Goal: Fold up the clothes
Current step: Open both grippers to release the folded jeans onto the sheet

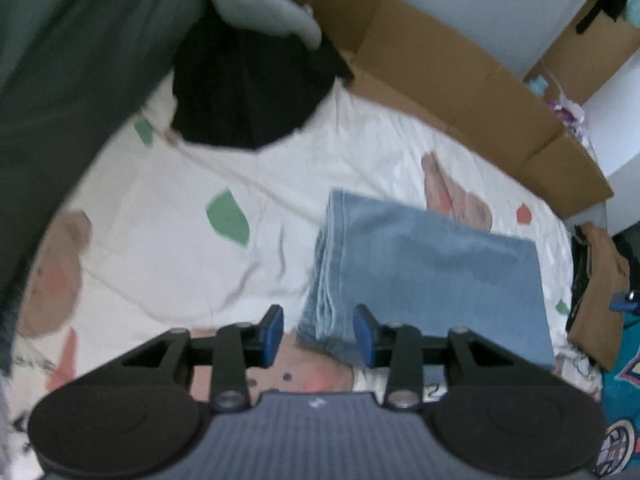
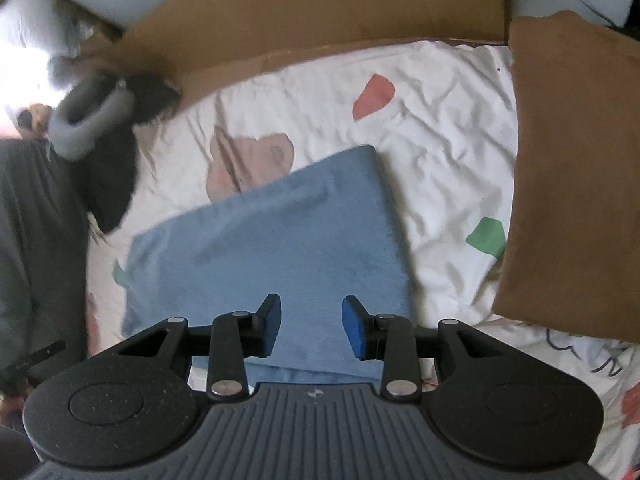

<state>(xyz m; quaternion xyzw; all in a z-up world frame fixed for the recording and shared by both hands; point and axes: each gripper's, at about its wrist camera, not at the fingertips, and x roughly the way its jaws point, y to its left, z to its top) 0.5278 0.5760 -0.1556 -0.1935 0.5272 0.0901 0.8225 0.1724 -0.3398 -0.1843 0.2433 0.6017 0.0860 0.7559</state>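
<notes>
A light blue garment lies folded into a thick rectangle on the patterned white bedsheet. My left gripper hovers open over its near left corner, with nothing between its blue pads. In the right wrist view the same blue garment fills the middle, and my right gripper stands open just above its near edge, holding nothing. Both views are slightly blurred.
A black garment and a grey one lie at the far side by brown cardboard. A dark green cloth hangs on the left. A folded brown garment lies to the right, a teal printed one near it.
</notes>
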